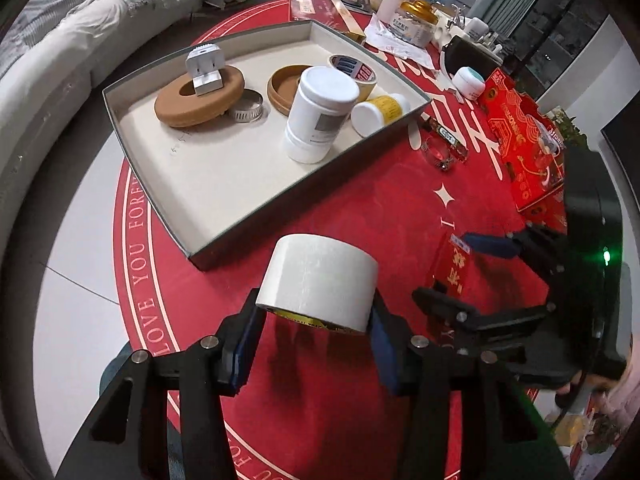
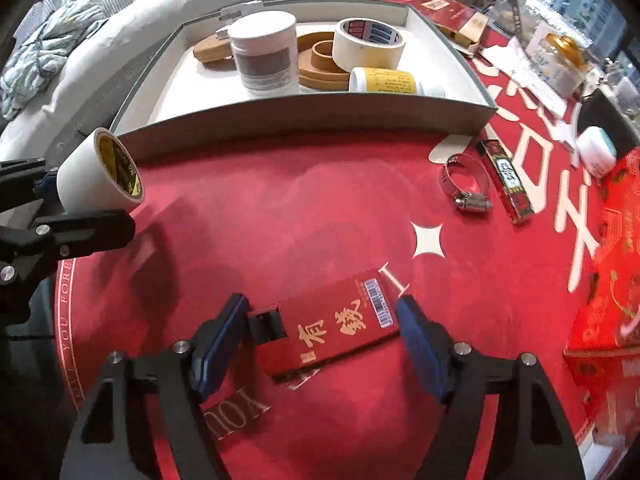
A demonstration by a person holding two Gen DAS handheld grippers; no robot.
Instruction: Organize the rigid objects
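Above the cloth point(image 1: 400, 208), left tongs point(image 1: 316, 320) grip tape point(image 1: 318, 280).

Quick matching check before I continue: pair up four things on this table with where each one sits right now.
1 white tape roll
2 red box
3 big white jar
4 hose clamp

a upright in the tray
b on the cloth, right of the tray
c gripped in the left tongs
d on the cloth, between the right tongs

Pairs: 1-c, 2-d, 3-a, 4-b
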